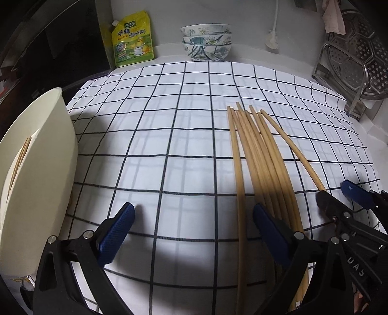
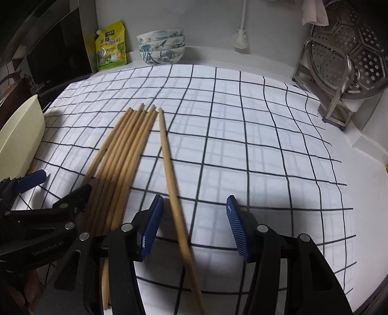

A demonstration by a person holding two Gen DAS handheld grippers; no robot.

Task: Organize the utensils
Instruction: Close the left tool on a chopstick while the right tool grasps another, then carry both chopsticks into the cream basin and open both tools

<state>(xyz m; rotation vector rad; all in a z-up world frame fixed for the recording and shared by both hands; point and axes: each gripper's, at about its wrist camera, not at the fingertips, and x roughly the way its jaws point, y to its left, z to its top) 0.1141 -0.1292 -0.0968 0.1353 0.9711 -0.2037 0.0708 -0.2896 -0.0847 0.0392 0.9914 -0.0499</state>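
Straddling one loose chopstick [image 2: 173, 191], the right gripper [image 2: 194, 227] has its jaws spread; the left gripper [image 1: 194, 232], jaws also spread, hovers beside the chopstick bundle [image 1: 262, 160].

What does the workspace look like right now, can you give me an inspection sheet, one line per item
Surface: white cloth with a dark grid, spread over the counter.
Job's things: loose chopsticks lying on the cloth, one chopstick set apart to their right; cream holder at far left with chopsticks already inside.
Clutter: yellow pouch and stacked bowls against the back wall.
Grippers: left gripper open, empty, its right finger over the bundle; right gripper open, straddling the single chopstick, not closed on it.
Cables: white cord hanging down the back wall.
Surroundings: metal rack with a perforated steamer tray at right; dark appliance at back left.
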